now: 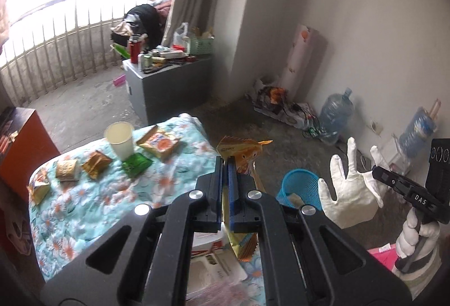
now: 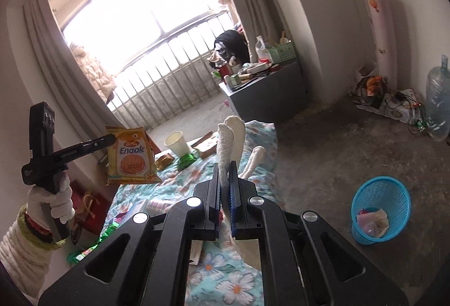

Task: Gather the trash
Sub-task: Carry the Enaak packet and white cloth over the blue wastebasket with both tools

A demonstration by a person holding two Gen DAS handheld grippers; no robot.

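The carrying step is judged to be in hand: a yellow snack packet [image 2: 132, 156] is clamped in the left gripper [image 1: 225, 162], and a white glove [image 1: 348, 193] is pinched in the right gripper [image 2: 224, 173]; both are held above the floral quilt [image 1: 118, 193], w/ the blue basket [image 2: 379, 210] on the concrete floor just beside the quilt's edge, some trash already inside; next, both items probably need to be brought over the basket & released; more packets [image 1: 95, 168] and a paper cup [image 1: 121, 140] are left on the quilt; beyond it, a cluttered grey cabinet [image 1: 168, 89] & a barred window are seen.
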